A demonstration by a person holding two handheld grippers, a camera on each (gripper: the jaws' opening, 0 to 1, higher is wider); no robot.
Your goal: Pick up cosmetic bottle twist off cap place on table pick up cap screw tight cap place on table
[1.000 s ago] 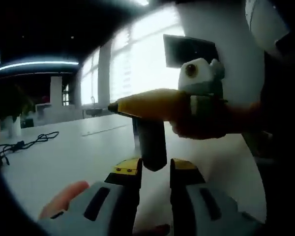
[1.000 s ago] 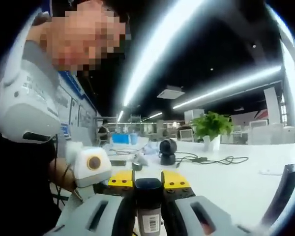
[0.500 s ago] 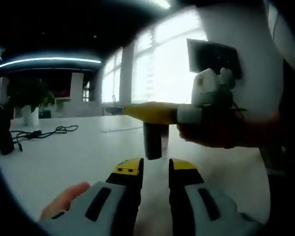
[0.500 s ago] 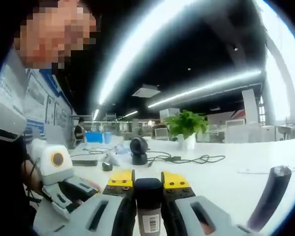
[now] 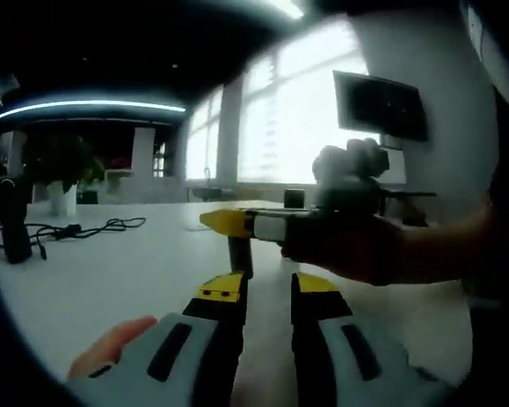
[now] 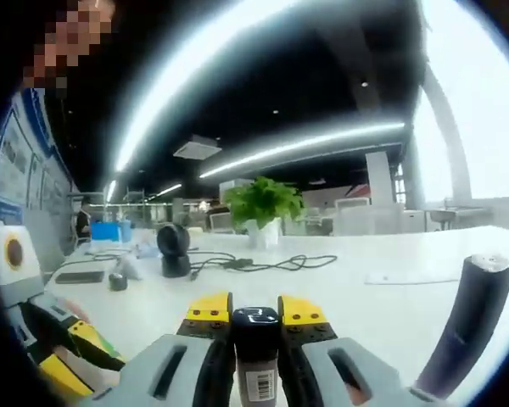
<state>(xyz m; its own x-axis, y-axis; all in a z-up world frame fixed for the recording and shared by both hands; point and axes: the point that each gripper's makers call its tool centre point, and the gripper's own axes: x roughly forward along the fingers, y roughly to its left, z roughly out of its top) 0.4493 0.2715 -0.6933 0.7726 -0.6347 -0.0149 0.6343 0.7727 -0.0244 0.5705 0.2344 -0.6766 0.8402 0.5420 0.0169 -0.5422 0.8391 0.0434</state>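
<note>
Bottle [image 6: 256, 356] with dark cap [image 6: 255, 320] clamped between right gripper [image 6: 256, 315] fingers [image 6: 301, 311], held just above white tabletop [image 6: 373, 305]. In the left gripper view bottle [image 5: 240, 254] hangs below right gripper [image 5: 229, 224], just ahead of left gripper [image 5: 266, 288], whose fingers [image 5: 223, 288] stand narrowly apart, holding nothing. Dark stand [image 6: 471, 318] at right, plant [image 6: 261, 203], cable [image 6: 263, 263], round black device [image 6: 173, 248] farther back.

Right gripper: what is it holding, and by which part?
The right gripper clamps the cosmetic bottle just below its dark cap; the left gripper holds nothing.
</note>
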